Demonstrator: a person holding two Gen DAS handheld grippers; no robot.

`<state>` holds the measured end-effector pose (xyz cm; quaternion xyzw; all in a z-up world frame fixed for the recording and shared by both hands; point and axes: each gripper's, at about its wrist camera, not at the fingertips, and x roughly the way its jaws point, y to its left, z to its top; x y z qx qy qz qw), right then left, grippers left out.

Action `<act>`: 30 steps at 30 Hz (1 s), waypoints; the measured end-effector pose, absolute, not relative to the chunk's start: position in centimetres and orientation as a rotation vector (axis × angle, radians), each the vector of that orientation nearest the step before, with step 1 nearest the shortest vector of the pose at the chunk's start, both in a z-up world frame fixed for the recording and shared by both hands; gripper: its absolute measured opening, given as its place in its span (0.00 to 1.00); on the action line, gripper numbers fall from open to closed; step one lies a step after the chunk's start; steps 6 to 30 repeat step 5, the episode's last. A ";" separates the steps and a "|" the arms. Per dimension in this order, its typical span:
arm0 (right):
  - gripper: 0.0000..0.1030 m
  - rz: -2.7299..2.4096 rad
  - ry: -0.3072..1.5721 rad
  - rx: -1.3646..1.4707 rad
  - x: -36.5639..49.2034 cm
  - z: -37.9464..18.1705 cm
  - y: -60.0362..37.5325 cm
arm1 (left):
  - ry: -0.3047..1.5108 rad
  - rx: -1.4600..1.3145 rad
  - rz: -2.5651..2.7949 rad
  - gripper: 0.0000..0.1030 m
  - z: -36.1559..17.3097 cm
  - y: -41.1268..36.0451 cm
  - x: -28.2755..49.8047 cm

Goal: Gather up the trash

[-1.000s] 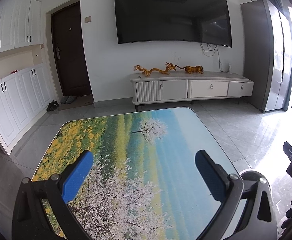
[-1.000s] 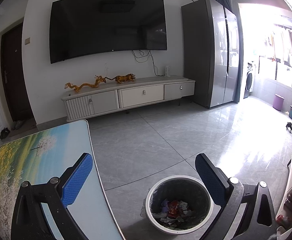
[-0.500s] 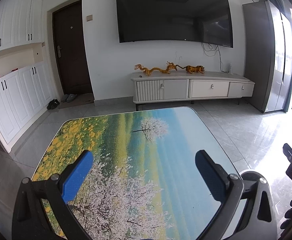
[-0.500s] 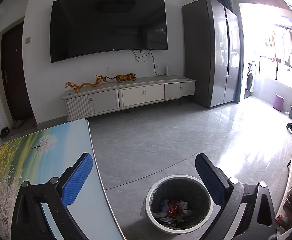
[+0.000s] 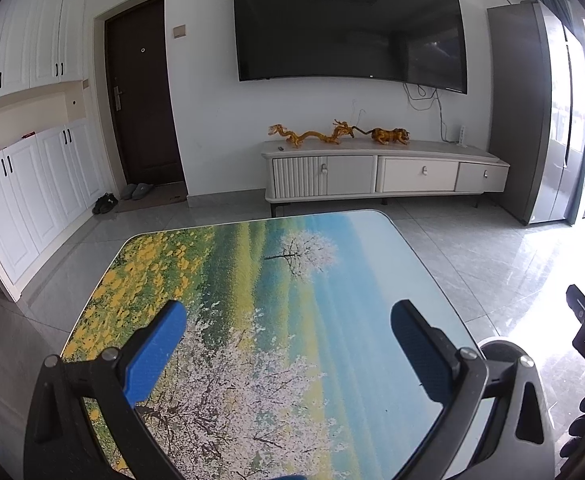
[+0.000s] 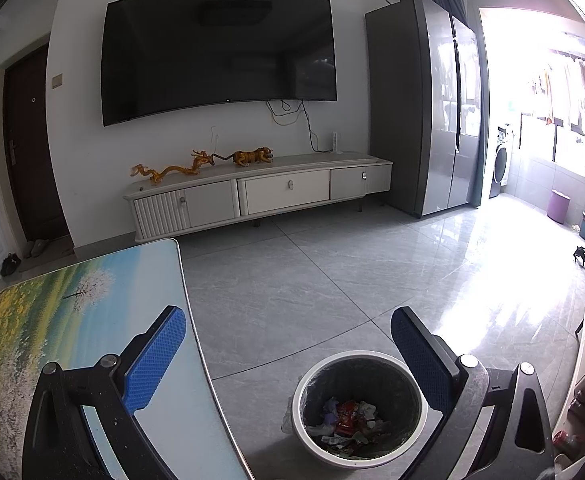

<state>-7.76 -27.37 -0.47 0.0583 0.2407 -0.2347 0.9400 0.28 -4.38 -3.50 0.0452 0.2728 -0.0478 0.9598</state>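
The left tool hangs over the table, and its two blue fingers are spread wide with nothing between them. The right tool is spread wide and empty too. It hangs past the right edge of the table, above the floor.

The trash lies in the trash bin, which stands on the floor just right of the table, near the right tool. I can see no trash on the table top, so the job looks close to done.

What could go wrong? If the right tool drops low, its far finger could bump the rim of the bin and tip it, and the trash would spill out. The bin also stands close to the table edge, so a fast swing of either tool could knock it.

The right view looks down into the bin and shows the scraps inside. The left view shows only a bit of the bin's rim at the right, behind its own tool, and none of the trash. The left view shows most of the table top, with its painted trees and yellow flowers. The right view shows only the table's right part.
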 end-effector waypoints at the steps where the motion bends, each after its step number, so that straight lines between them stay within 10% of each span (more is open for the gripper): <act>1: 1.00 -0.479 0.491 0.119 -7.7 -0.5 -27.4 | 0.554 0.090 -0.097 1.00 -3.5 -4.4 0.3; 30: 1.00 -0.479 0.492 0.119 -7.8 -0.4 -27.3 | 0.551 0.081 -0.092 1.00 -3.4 -4.1 0.3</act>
